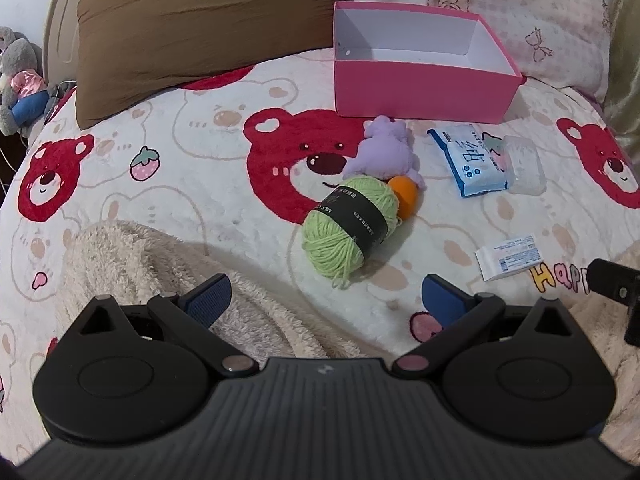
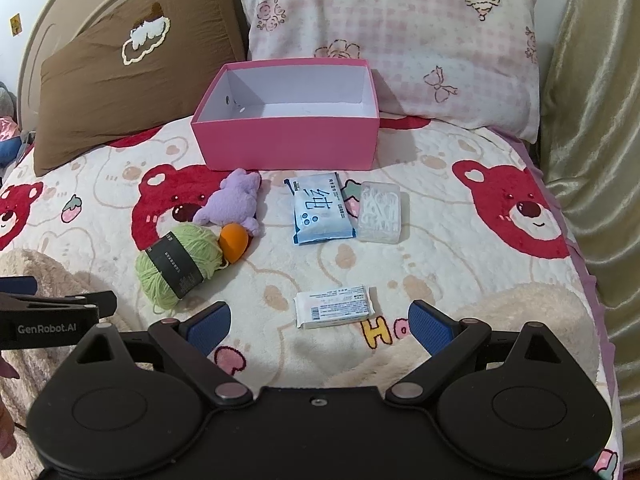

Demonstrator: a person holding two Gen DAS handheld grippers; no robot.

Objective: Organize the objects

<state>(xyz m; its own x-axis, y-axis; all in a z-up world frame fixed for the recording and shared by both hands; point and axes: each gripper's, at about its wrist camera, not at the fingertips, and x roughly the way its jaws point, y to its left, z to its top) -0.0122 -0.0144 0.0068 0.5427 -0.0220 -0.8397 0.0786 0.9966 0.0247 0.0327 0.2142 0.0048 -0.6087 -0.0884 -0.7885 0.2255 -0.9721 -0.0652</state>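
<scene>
Both hand-held grippers hover low over the near edge of the bed, each with its blue-padded fingers spread wide and nothing between them — the left gripper (image 1: 326, 300) over a fold of cream fleece throw (image 1: 132, 264), the right gripper (image 2: 320, 322) just short of a small white paper-wrapped packet (image 2: 335, 306) that lies flat on the white plush blanket printed with red bears (image 2: 460, 248).

Farther up the bed an open pink cardboard box with a white inside (image 2: 288, 148) sits upright against the pillows, and nothing shows inside it. In front of the box, to the left, a lilac plush toy (image 2: 234, 204) lies on its side, touching an orange egg-shaped sponge (image 2: 234, 242), which in turn rests against a skein of light green yarn with a black paper band (image 2: 178, 266). To the right of these, well apart from them, a blue-and-white pack of wet wipes (image 2: 322, 208) lies flat, and a clear plastic case of small white pieces (image 2: 379, 211) lies just beside it.

Behind the box a brown pillow with a stitched cloud (image 2: 132, 80) and a pink checked pillow (image 2: 400, 36) lean on the headboard.
</scene>
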